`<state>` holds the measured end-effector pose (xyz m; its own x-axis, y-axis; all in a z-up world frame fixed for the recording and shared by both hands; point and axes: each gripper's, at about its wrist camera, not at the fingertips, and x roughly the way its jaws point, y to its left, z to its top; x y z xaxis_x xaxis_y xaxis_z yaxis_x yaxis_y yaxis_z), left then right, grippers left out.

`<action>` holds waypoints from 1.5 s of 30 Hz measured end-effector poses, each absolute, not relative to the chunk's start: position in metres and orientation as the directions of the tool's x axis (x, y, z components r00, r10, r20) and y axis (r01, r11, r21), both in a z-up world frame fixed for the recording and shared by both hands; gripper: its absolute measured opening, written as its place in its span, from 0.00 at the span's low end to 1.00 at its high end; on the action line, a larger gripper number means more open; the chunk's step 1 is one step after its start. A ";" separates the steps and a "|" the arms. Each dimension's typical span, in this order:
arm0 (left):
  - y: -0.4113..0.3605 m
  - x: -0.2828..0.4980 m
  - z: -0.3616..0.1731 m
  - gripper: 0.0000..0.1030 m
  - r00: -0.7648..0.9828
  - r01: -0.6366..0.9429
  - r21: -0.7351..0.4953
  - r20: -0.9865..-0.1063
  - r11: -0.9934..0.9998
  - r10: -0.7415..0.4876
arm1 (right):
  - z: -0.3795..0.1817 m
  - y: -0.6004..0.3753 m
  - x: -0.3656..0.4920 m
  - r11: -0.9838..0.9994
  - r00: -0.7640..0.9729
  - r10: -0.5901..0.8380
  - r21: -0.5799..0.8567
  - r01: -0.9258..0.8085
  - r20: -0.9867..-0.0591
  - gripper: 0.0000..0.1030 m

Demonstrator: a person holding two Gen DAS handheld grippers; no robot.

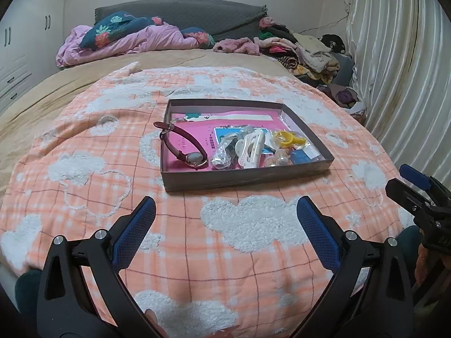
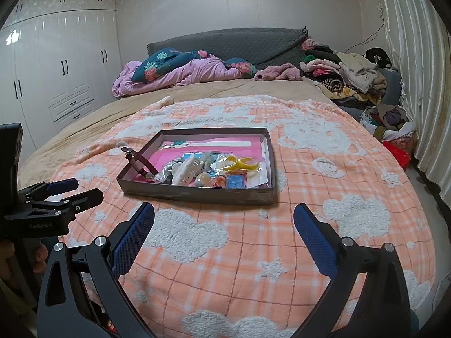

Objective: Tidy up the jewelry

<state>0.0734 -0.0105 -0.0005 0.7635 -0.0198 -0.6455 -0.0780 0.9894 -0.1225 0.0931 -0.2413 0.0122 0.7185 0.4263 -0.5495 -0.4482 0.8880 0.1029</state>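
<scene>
A shallow grey box (image 1: 245, 178) (image 2: 197, 194) with a pink lining sits on the orange checked blanket. A dark red strap watch (image 1: 183, 146) (image 2: 139, 164) hangs over the box's left wall. Inside lie a white hair claw (image 1: 252, 148) (image 2: 187, 173), a yellow ring piece (image 1: 289, 138) (image 2: 242, 163) and several small plastic bags. My left gripper (image 1: 225, 205) stands open just in front of the box with nothing between its fingers. In the same way my right gripper (image 2: 224, 211) is open and holds nothing. Each gripper shows at the edge of the other's view.
The blanket (image 1: 239, 253) covers the near half of a bed. A pink and blue quilt (image 2: 180, 70) lies by the grey headboard. Piled clothes (image 2: 346, 76) fill the far right. White wardrobes (image 2: 56, 79) stand left, a curtain (image 2: 417, 84) right.
</scene>
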 end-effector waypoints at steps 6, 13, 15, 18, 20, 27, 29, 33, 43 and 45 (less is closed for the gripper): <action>-0.011 0.073 0.001 0.91 0.767 -0.076 -0.118 -0.642 0.990 -0.018 | 0.013 -0.240 0.093 0.888 0.720 0.425 0.099 -0.449 -0.549 0.96; -0.010 0.072 0.002 0.91 0.768 -0.082 -0.116 -0.640 0.990 -0.011 | 0.012 -0.242 0.092 0.888 0.720 0.425 0.097 -0.450 -0.549 0.96; -0.010 0.072 0.002 0.91 0.769 -0.082 -0.119 -0.639 0.990 -0.013 | 0.012 -0.242 0.092 0.887 0.718 0.427 0.098 -0.452 -0.549 0.96; -0.010 0.071 0.004 0.91 0.772 -0.083 -0.117 -0.635 0.990 -0.011 | 0.011 -0.241 0.093 0.885 0.714 0.428 0.096 -0.456 -0.554 0.96; -0.011 0.070 0.005 0.91 0.774 -0.083 -0.120 -0.634 0.989 -0.012 | 0.011 -0.240 0.092 0.884 0.713 0.428 0.095 -0.457 -0.555 0.96; -0.010 0.070 0.005 0.91 0.773 -0.082 -0.120 -0.634 0.989 -0.013 | 0.010 -0.240 0.092 0.884 0.711 0.428 0.094 -0.458 -0.558 0.96; -0.010 0.070 0.006 0.91 0.774 -0.081 -0.121 -0.633 0.989 -0.014 | 0.010 -0.240 0.092 0.884 0.712 0.427 0.092 -0.458 -0.558 0.96; -0.011 0.070 0.007 0.91 0.773 -0.081 -0.120 -0.634 0.989 -0.014 | 0.010 -0.240 0.092 0.884 0.712 0.427 0.092 -0.458 -0.558 0.96; -0.011 0.070 0.007 0.91 0.774 -0.080 -0.120 -0.633 0.990 -0.014 | 0.010 -0.240 0.092 0.884 0.711 0.427 0.092 -0.459 -0.558 0.96; -0.011 0.070 0.007 0.91 0.774 -0.081 -0.119 -0.633 0.990 -0.013 | 0.010 -0.239 0.091 0.884 0.711 0.427 0.091 -0.459 -0.559 0.96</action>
<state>0.0698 -0.0108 0.0071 0.7739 -0.0131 -0.6332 -0.0805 0.9896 -0.1189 0.0915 -0.2395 0.0102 0.7109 0.4271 -0.5588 -0.4590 0.8837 0.0914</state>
